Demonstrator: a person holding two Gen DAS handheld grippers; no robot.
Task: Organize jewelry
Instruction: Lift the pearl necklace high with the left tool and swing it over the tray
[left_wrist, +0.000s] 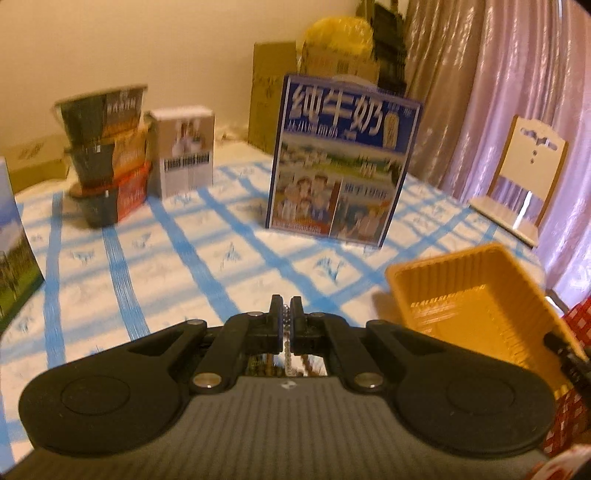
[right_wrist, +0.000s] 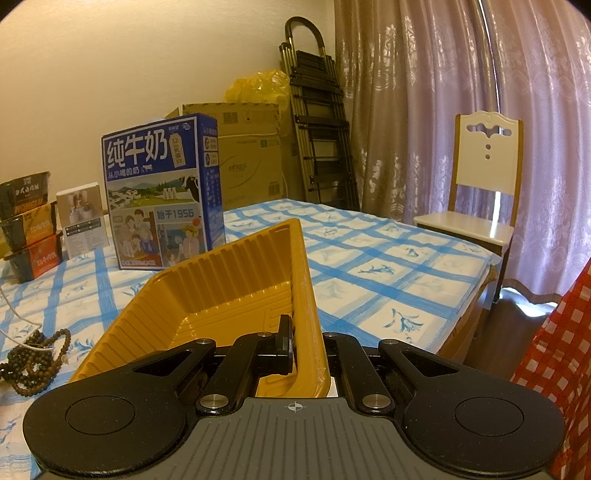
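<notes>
The left claw (left_wrist: 284, 308) pinched a silver chain (left_wrist: 286, 334) at lower centre; the right claw (right_wrist: 303, 334) clamped the yellow tray (right_wrist: 229, 280)'s tilted wall. Levelling the tray under the chain first seemed wise. Beads (right_wrist: 35, 356) lay lower left on the surface (right_wrist: 388, 258).

Both cameras ride low over the checked table (right_wrist: 369, 258), each looking forward along its own fingers toward the far wall. The left view sits left of the tray (left_wrist: 480, 295), apparently mid-motion, as it is blurred. The right view is pressed close against the tray (right_wrist: 236, 280). Both take in the milk box (left_wrist: 340, 158) (right_wrist: 162, 192), the chair (right_wrist: 484, 173) and the curtain (right_wrist: 424, 92).
</notes>
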